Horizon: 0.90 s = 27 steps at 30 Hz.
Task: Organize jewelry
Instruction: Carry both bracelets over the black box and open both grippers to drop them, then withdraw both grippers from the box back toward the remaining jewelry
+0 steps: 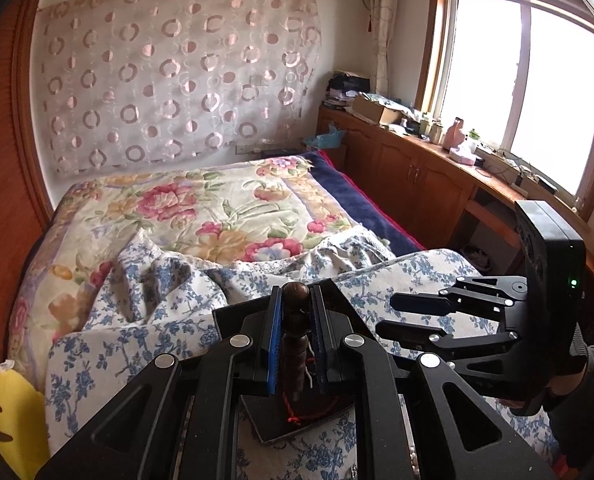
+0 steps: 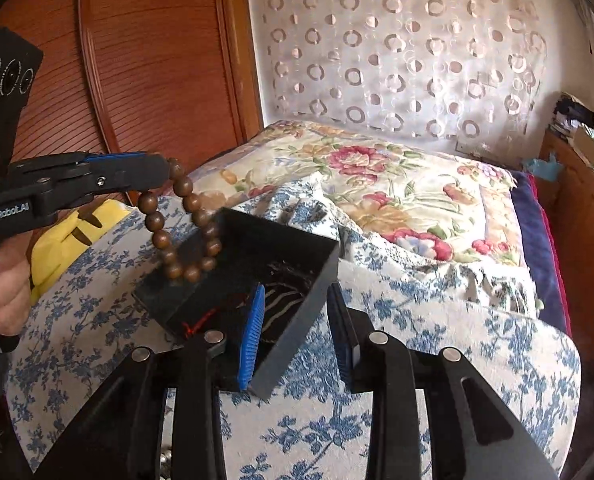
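Left wrist view: the left gripper pinches a bead bracelet above a black box on the bed; the right gripper waits beside, parted.

Right wrist view: the bracelet hangs downward as a loop over the box, red cord inside.

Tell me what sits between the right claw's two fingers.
In the right wrist view, the black jewelry box's near wall sits between the right claw's open fingers, over the blue-floral bedding.

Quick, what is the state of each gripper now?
Left gripper: closed, holding the brown wooden bead bracelet above the black tray.
Right gripper: open, holding nothing.
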Motion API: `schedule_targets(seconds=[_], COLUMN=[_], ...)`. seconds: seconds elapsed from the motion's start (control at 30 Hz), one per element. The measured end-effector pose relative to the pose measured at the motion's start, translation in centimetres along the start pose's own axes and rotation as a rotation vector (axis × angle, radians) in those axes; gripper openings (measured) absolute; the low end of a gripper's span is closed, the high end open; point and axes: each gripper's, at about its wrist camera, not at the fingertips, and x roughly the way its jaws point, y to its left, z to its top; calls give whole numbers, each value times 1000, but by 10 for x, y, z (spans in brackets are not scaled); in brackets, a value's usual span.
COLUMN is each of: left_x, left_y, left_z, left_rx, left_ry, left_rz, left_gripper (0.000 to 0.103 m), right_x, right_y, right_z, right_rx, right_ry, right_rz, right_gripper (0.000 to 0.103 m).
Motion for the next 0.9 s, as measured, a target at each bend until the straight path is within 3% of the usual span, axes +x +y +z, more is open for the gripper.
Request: schedule_targets(seconds=[0.37, 0.5, 0.9], left_x=[20, 16, -12], left_y=[3, 0, -10], left_z=[-11, -10, -49], left_rx=[-5, -3, 2], left_ry=[52, 40, 51], left_rz=[8, 8, 15], left_gripper=[12, 21, 22], right_x=[6, 6, -30], right_y=[3, 4, 15], right_z=[-11, -14, -40], right_rx=[2, 1, 24], right_ry=[16, 20, -8], right_rz=[4, 4, -20], right_gripper=[35, 35, 35])
